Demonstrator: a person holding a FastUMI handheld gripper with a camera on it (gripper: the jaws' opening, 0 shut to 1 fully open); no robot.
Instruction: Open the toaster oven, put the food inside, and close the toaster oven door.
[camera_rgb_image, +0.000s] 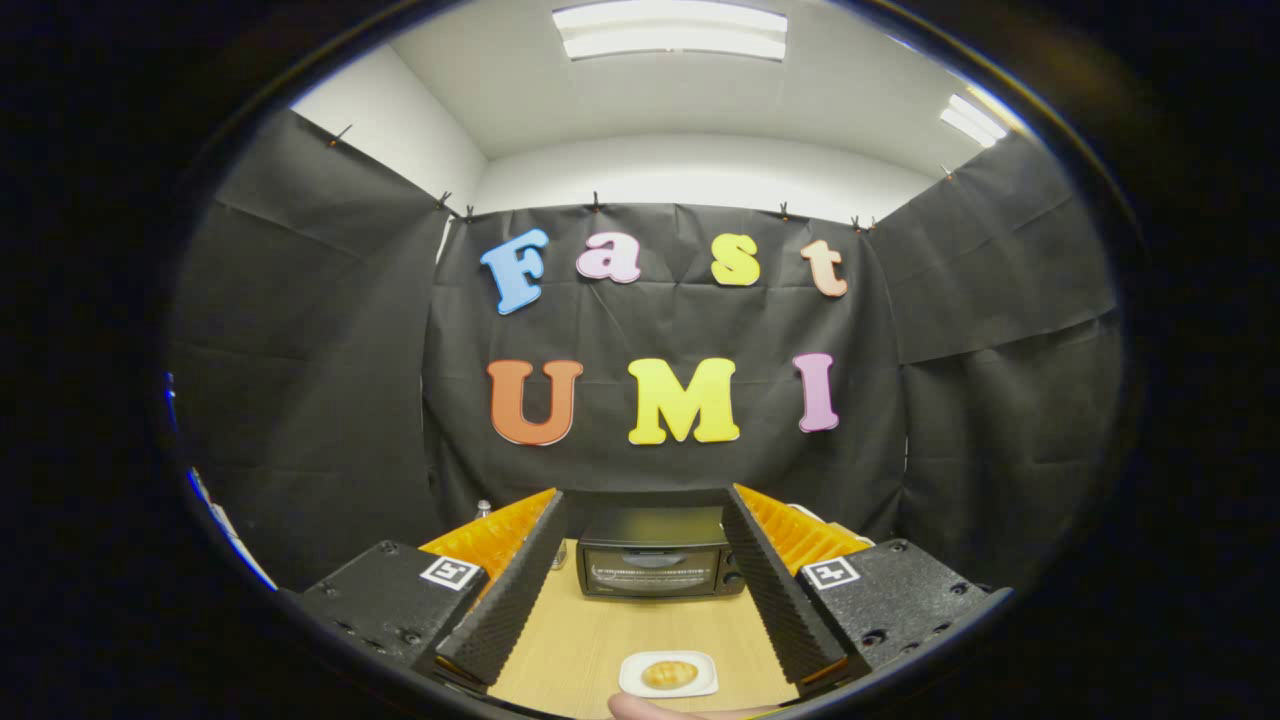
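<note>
Spread wide and holding nothing, the gripper (640, 590) faces the closed toaster oven (655, 563); a bun (669, 673) waits on its white plate (630, 683), ready for loading.

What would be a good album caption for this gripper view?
Open tool hovers over a wooden table, a plated bun between its fingers, the closed toaster oven beyond.

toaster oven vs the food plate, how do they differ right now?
The toaster oven is dark and boxy, door shut; the plate is white, flat, holding a golden bun. The oven sits beyond the open gripper, the plate nearer. Both rest on the wooden table.
</note>
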